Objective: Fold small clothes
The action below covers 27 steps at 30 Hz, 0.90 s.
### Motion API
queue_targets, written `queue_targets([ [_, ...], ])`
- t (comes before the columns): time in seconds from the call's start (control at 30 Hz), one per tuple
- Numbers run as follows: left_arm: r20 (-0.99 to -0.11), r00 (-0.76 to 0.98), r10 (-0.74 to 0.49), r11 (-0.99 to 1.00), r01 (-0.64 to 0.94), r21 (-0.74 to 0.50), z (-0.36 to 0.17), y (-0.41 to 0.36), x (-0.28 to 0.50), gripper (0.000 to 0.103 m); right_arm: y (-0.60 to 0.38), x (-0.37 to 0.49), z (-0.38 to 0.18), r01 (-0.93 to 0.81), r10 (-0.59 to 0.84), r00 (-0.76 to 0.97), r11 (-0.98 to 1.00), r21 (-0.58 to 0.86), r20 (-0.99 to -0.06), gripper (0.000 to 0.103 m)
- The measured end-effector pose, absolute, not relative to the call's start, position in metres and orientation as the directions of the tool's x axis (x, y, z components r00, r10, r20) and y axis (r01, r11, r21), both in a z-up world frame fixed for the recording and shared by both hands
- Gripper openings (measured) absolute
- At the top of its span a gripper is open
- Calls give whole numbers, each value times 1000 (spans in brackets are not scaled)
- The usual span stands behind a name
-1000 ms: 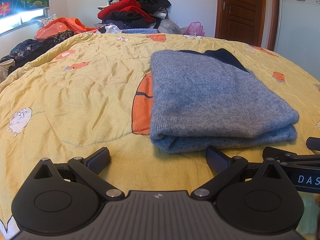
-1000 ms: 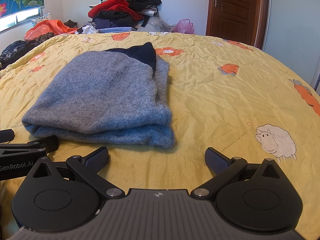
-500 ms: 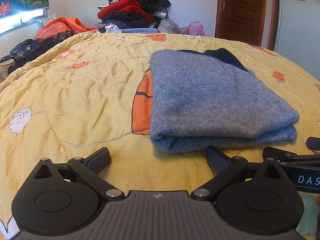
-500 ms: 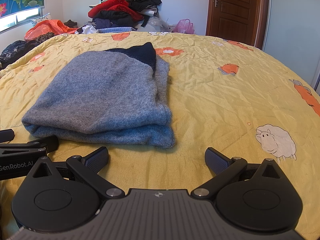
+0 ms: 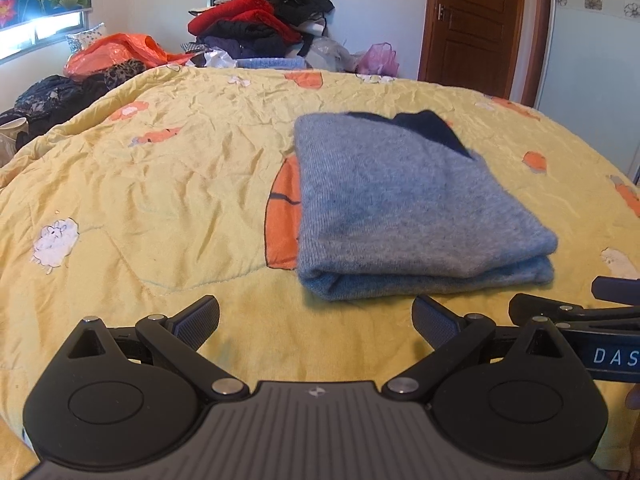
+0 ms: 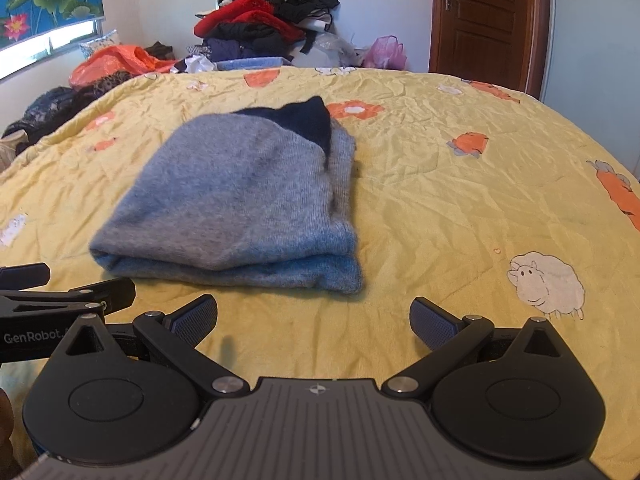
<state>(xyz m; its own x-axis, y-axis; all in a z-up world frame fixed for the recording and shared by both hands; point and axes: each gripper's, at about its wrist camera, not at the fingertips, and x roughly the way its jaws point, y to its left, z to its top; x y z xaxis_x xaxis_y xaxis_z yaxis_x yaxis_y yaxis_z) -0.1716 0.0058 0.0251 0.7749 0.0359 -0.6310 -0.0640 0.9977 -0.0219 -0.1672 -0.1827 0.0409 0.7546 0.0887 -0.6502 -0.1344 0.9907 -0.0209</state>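
A grey knit sweater point(image 5: 408, 208) with a dark navy part at its far end lies folded in a neat rectangle on the yellow quilt point(image 5: 160, 200). It also shows in the right wrist view, as the sweater point(image 6: 240, 200). My left gripper point(image 5: 316, 316) is open and empty, low over the quilt just short of the sweater's near left corner. My right gripper point(image 6: 314, 314) is open and empty too, in front of the near right corner. Each gripper sees the other beside it: the right gripper point(image 5: 580, 312) and the left gripper point(image 6: 68, 296).
The quilt point(image 6: 460, 208) carries orange and sheep prints and is bare to the left and right of the sweater. A heap of red and black clothes point(image 5: 260, 20) and an orange bag point(image 5: 116, 52) lie at the far side. A brown door point(image 5: 476, 20) stands behind.
Both grippers have drawn back a little from the sweater in the last half second, so it looks smaller and farther off. The sweater itself has not moved.
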Motion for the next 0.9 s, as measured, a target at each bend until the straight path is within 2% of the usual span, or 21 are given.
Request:
queue_targets([
  [0.5, -630, 774, 61, 995, -93, -18, 34, 20, -169, 103, -182, -165, 49, -150, 98, 746, 988, -22, -659, 103],
  [0.63, -578, 810, 102, 993, -119, 9, 40, 19, -179, 103, -181, -159, 51, -164, 118, 733, 987, -4, -669, 103],
  [0.77, -597, 797, 93, 987, -151, -49, 46, 43, -165, 103, -197, -150, 66, -166, 167, 754, 984, 61, -636, 103],
  [0.9, -607, 775, 176, 973, -232, -15, 41, 89, -122, 103, -247, -110, 77, -66, 106, 801, 994, 89, -589, 103],
])
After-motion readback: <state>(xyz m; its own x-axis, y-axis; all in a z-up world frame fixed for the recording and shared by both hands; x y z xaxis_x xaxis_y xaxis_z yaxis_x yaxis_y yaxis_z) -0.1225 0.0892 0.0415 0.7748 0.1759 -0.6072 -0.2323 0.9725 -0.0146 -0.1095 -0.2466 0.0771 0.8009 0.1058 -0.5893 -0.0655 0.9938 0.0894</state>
